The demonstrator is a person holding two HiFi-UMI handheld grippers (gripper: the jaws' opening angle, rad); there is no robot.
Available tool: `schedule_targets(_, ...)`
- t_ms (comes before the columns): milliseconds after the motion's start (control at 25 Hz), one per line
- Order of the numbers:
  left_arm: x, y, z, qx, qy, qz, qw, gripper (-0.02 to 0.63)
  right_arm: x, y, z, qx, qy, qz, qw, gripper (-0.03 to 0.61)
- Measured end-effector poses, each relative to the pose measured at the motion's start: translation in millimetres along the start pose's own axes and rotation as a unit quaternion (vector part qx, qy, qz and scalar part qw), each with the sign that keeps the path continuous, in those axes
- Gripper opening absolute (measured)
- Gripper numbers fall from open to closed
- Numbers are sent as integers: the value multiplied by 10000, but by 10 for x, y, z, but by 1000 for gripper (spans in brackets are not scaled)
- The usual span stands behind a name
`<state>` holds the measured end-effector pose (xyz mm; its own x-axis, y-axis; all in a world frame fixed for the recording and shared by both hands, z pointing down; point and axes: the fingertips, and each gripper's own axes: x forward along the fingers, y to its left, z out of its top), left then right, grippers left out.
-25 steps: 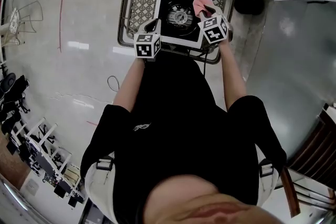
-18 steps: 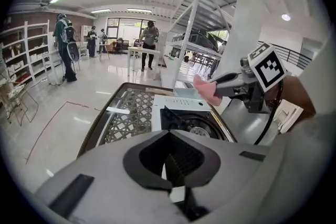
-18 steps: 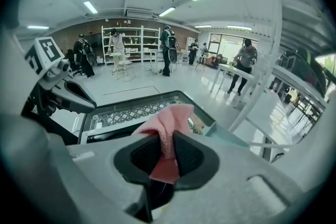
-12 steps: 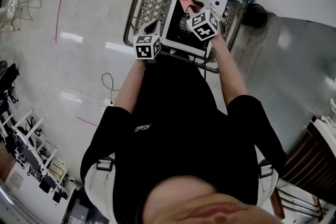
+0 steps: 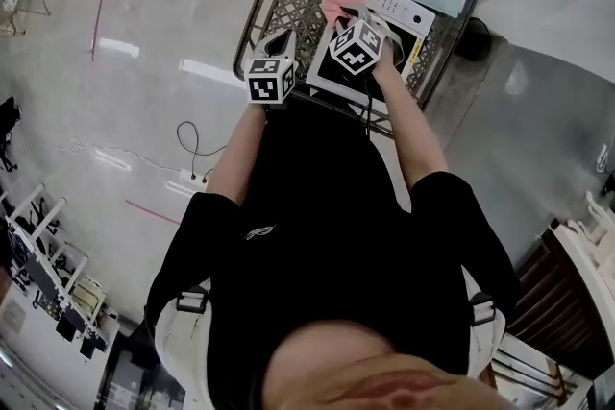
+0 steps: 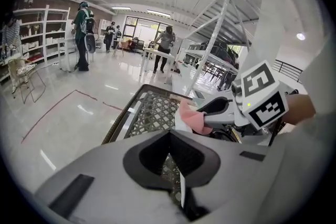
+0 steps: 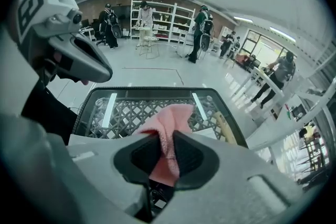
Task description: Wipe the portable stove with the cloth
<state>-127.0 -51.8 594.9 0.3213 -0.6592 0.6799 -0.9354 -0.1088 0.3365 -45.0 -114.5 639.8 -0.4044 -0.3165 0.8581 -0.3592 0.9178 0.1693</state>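
- Compared with a second ago, the right gripper (image 5: 346, 19) has carried the pink terry cloth (image 5: 333, 3) across the white portable stove (image 5: 399, 7), from the right side of the burner to the stove's upper-left corner in the head view; the head camera has also swung, so the whole scene sits further toward the upper right.
- Its jaws stand narrow and pinch a fold of the cloth, with loose fabric spilling out ahead of the tips in the right gripper view.
- At centre left of the head view, the left gripper (image 5: 281, 45) hangs just off the stove's lower-left corner, over the dark metal lattice-top table (image 5: 252, 14). Its jaws are together with nothing between them.
- Wiping looks under way, probably at the end of one stroke along the stove's far edge.
- Next, the cloth likely needs to come back over the burner area and the near edge, pressed down enough to drag flat, not bunched. The idle left gripper could steady the stove if it slides.
- Much of the stove top is covered by the right gripper's marker cube and the forearm, so I cannot tell how clean it is.
- Whether the cloth actually touches the stove here is unclear.
- One pale rectangular item at the table's far right corner is too small to identify.
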Motion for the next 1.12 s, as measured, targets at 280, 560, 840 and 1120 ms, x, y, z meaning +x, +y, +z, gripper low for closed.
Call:
schedule_targets(280,-63,101,13,13,72,-19,10000,0,149,116,-147,-95,486,224,9985,60)
schedule_targets(560,-77,120,109,9,27,-72,10000,0,117,143,-171,-241,588,251,9977,58)
schedule_targets(840,-20,-22,49,170,165,-234,9994,0,-34,5,-221,39,408,8,9992,58)
schedule_targets(1120,20,-170,48,235,151,-361,9990,0,-182,-109,-465,586,327,-230,9975,58)
